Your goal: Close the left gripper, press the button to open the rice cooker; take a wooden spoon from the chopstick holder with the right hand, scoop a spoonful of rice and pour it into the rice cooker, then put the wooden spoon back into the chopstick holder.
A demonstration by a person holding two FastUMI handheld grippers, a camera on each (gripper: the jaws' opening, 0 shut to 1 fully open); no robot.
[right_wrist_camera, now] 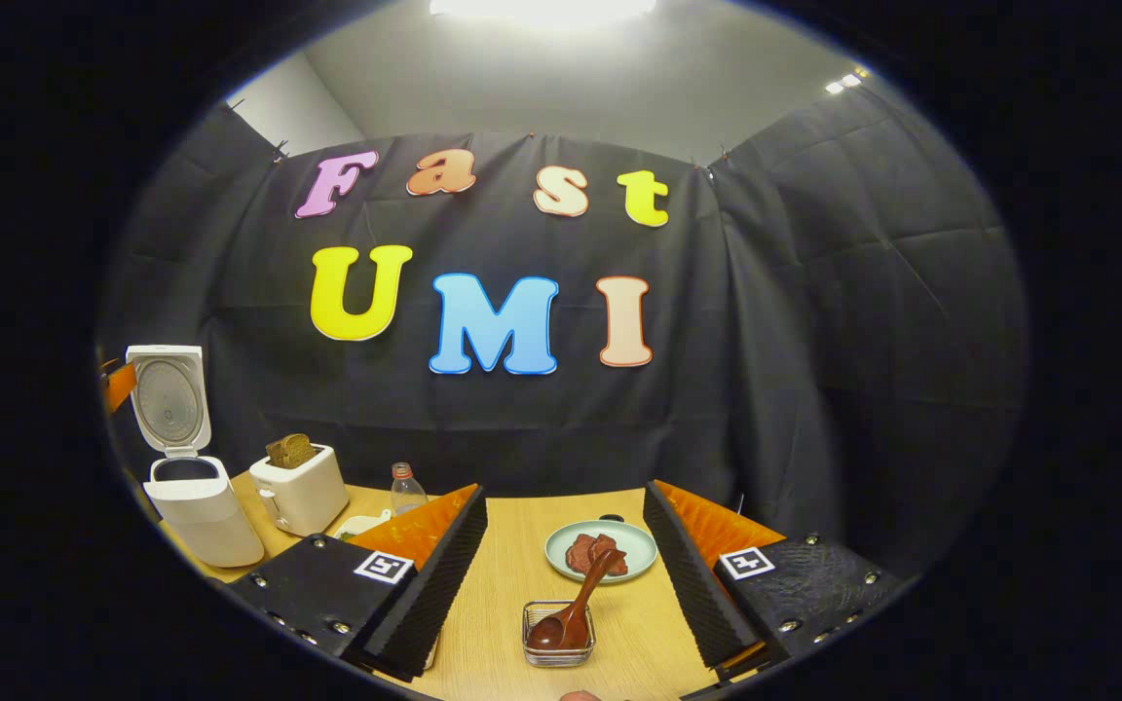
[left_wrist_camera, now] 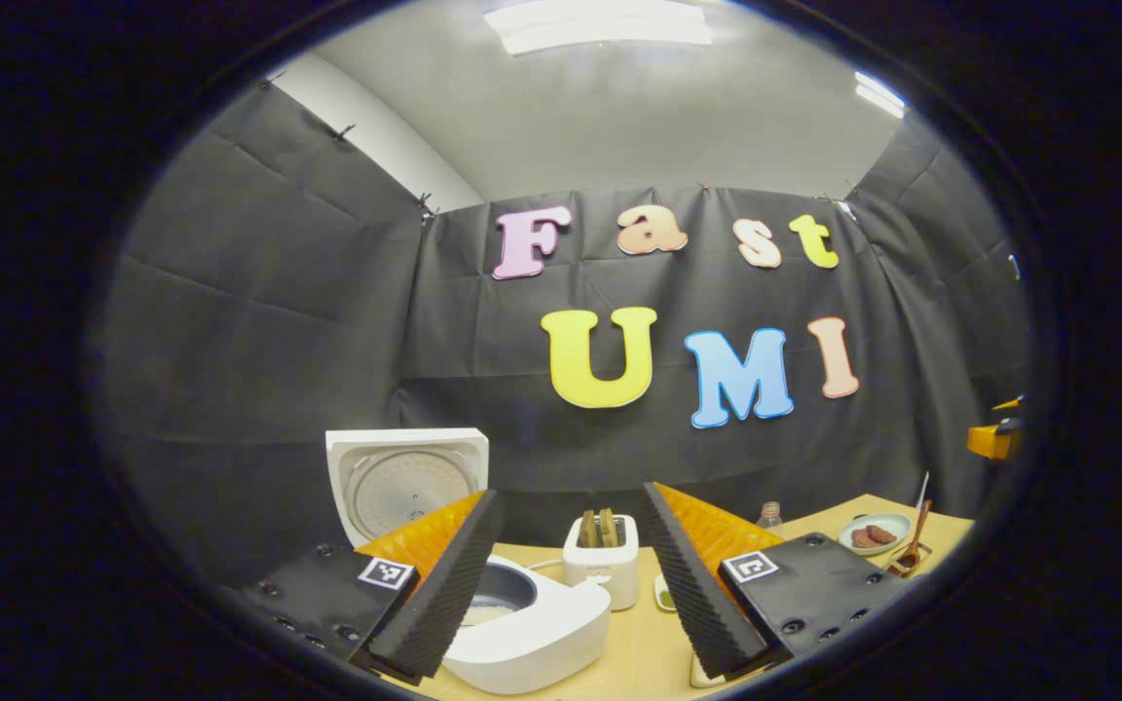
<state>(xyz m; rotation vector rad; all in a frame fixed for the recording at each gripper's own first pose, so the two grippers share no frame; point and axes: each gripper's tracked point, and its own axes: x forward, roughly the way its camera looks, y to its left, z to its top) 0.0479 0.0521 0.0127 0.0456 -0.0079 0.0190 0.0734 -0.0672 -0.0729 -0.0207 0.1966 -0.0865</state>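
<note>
Spoon (right_wrist_camera: 576,608) lies bottom centre between my wide-open right gripper (right_wrist_camera: 561,574) fingers, handle leaning up-right toward plate (right_wrist_camera: 634,570).

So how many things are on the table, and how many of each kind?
Rice cooker: 1
Toaster: 1
Bottle: 1
Plate: 1
Spoon: 1
Glass holder: 1
Total: 6, counting only what I can make out; a small dish by the toaster is too hidden to name.
</note>
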